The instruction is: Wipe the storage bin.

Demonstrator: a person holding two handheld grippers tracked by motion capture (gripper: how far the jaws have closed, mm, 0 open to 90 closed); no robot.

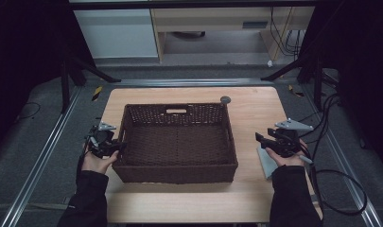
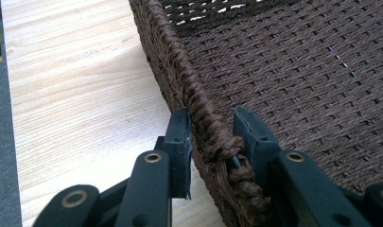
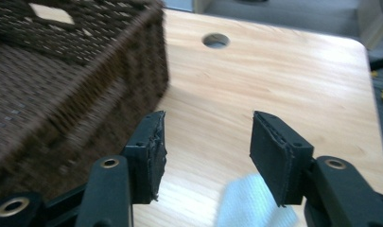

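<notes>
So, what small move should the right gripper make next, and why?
Probably lower the right gripper onto the pale folded cloth under it and close. Its jaws stand open with nothing between them, apart from the basket, while the left gripper straddles the basket's left rim and seems to steady it.

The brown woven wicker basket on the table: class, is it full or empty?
Empty. The high view shows the brown woven wicker basket with only its bare woven floor inside; the left gripper view shows the same weave with nothing on it.

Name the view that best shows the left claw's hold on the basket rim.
Left gripper view: the left claw straddles the braided basket rim close up. The high view shows it small and dark; the right gripper view shows the basket's other side, blurred.
</notes>
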